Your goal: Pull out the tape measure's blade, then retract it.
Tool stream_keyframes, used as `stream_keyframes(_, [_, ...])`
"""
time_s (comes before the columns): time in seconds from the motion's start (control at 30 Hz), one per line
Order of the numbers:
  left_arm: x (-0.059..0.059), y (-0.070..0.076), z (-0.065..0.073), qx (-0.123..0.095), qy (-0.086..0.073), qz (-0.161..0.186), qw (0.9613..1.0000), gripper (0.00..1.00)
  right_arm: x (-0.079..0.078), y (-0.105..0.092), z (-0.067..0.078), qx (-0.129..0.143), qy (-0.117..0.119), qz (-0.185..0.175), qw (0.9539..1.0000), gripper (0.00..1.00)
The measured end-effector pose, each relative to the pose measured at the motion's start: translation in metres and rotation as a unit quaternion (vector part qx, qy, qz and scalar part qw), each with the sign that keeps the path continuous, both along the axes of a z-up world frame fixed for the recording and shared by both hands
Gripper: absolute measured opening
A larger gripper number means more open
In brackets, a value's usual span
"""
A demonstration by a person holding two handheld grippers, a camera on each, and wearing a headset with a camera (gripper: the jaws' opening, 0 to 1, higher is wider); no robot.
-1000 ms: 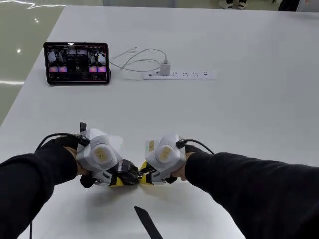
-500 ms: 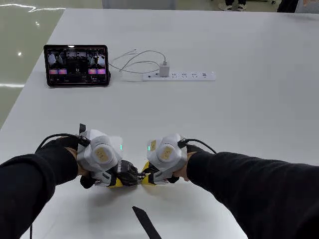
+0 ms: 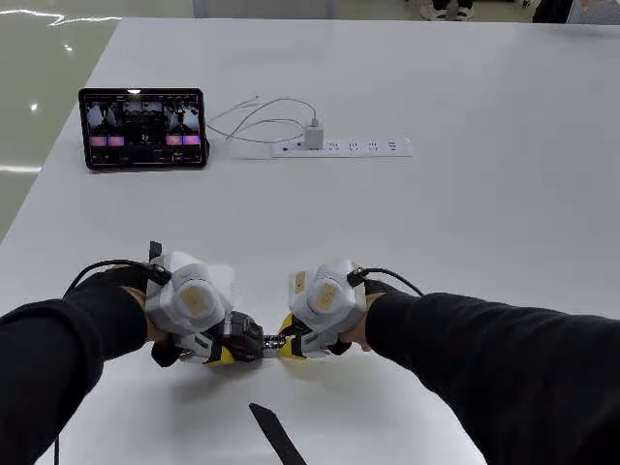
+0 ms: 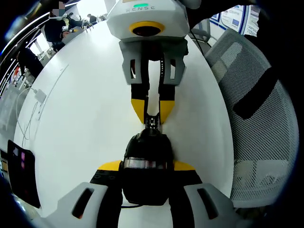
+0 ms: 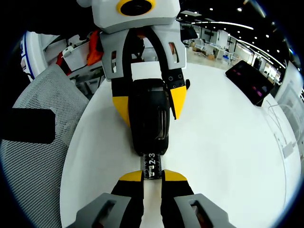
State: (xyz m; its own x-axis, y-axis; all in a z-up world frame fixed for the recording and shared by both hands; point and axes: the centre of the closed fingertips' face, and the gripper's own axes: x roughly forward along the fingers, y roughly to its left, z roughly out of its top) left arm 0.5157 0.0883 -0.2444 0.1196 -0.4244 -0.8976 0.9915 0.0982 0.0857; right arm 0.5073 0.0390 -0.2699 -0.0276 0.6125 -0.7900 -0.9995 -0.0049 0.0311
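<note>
Your left gripper (image 3: 225, 349) has its fingers clamped on the tape measure (image 3: 247, 339) by the desk's (image 3: 436, 213) near edge. The right gripper (image 3: 289, 347) pinches the blade (image 5: 152, 167) tip. The case is probably rigid and compact, the blade thin and springy, so grip its end squarely.

tape measure (image 5: 149, 116) case glossy black. blade (image 5: 152, 164) dark, with white numerals and tick marks. left tool (image 4: 146, 167) and right tool (image 5: 152, 176): white-grey shells, black jaws, yellow tips. worktop (image 3: 465, 194) plain white. tablet (image 3: 143, 128) black frame, pink-purple screen patches. power strip (image 3: 339, 147) white. sleeves (image 3: 484, 368) black.
</note>
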Motion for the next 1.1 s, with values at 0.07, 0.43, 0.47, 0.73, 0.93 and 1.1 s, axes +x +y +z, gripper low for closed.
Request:
stream_keyframes(0.07, [0.000,0.000,0.000,0.000,0.001,0.000,1.0000,0.32,0.000,-0.002,0.000,-0.002,-0.001,0.000,1.0000,0.08])
stream_keyframes(0.43, [0.000,0.000,0.000,0.004,0.000,-0.001,1.0000,0.32,-0.001,-0.009,0.000,-0.006,0.001,-0.003,1.0000,0.08])
stream_keyframes(0.47, [0.000,0.000,0.000,0.003,0.000,-0.001,1.0000,0.32,0.000,-0.009,0.000,-0.007,0.002,-0.004,1.0000,0.08])
stream_keyframes(0.73, [0.000,0.000,0.000,0.003,-0.001,0.000,1.0000,0.32,-0.001,-0.016,0.001,-0.010,0.002,-0.007,0.9999,0.08])
stream_keyframes(0.93, [0.000,0.000,0.000,0.002,0.000,0.002,1.0000,0.32,-0.001,-0.021,0.000,-0.015,0.004,-0.008,0.9998,0.08])
stream_keyframes(1.1, [0.000,0.000,0.000,0.002,0.000,0.003,1.0000,0.32,-0.001,-0.023,0.000,-0.015,0.005,-0.009,0.9998,0.08])
